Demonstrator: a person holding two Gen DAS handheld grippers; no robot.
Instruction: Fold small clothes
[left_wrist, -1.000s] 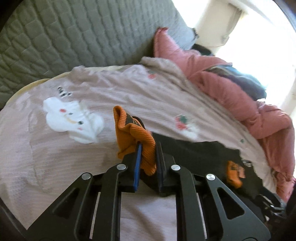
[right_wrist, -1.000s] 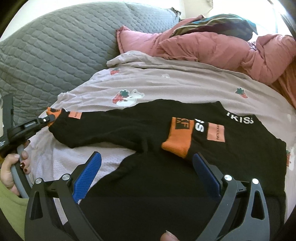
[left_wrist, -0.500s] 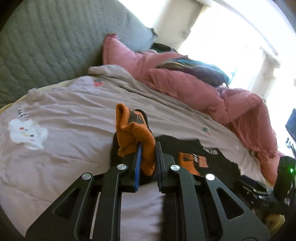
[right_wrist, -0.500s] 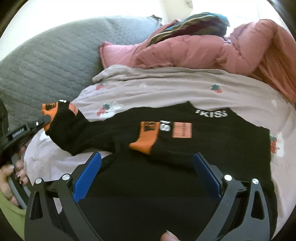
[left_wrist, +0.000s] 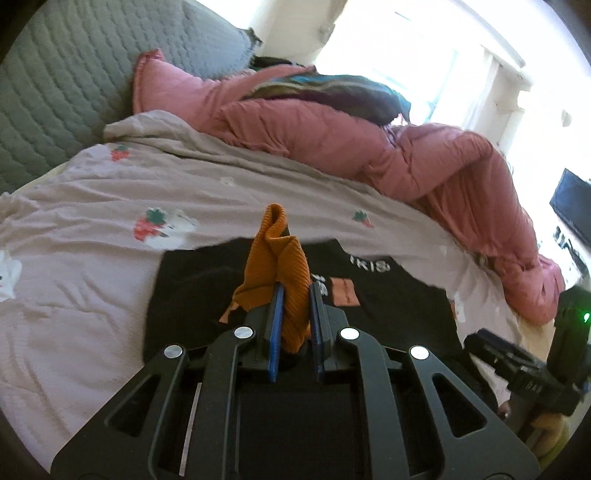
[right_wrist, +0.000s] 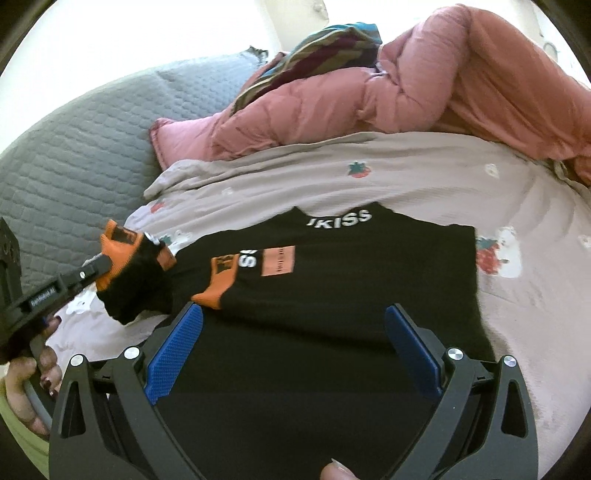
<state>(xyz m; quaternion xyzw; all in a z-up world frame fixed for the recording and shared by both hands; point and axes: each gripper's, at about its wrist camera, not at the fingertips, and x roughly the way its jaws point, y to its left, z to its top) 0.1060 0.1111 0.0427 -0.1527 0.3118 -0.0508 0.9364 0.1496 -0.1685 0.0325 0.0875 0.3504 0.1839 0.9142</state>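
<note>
Bed (right_wrist: 424, 184), covered by a pale mauve sheet (left_wrist: 92, 295) with strawberry prints. Gray quilted cover (right_wrist: 74, 155) along the far left side. Pink duvet (left_wrist: 369, 147) bunched along the far edge, with a dark striped cloth (left_wrist: 332, 88) on top of it.

Black sweater (right_wrist: 351, 295) flat on the sheet, mid-bed, white "KISS" lettering near the collar, pink patch on the chest. One sleeve already folded across the chest, its orange cuff (right_wrist: 221, 277) just beside the patch. Other sleeve (right_wrist: 136, 288) lifted off the sheet at the sweater's left edge, hanging from its orange cuff end.

Left tool (left_wrist: 293, 314) closed on that second orange cuff (left_wrist: 277, 266); ribbed fabric pinched between the blue pads, rest of cuff standing up above the fingertips. Held over the sweater body in the left wrist view. Same tool (right_wrist: 99, 266) seen from the right wrist view at far left, cuff at its tip, hand (right_wrist: 33, 384) with dark red nails on the handle.

Right tool (right_wrist: 295, 354) wide open, blue pads (right_wrist: 173, 350) well apart, gripping nothing, low over the sweater's lower half. Touching the fabric or just above: cannot tell. Right tool body (left_wrist: 524, 376) visible in the left wrist view at lower right, green light on.
</note>
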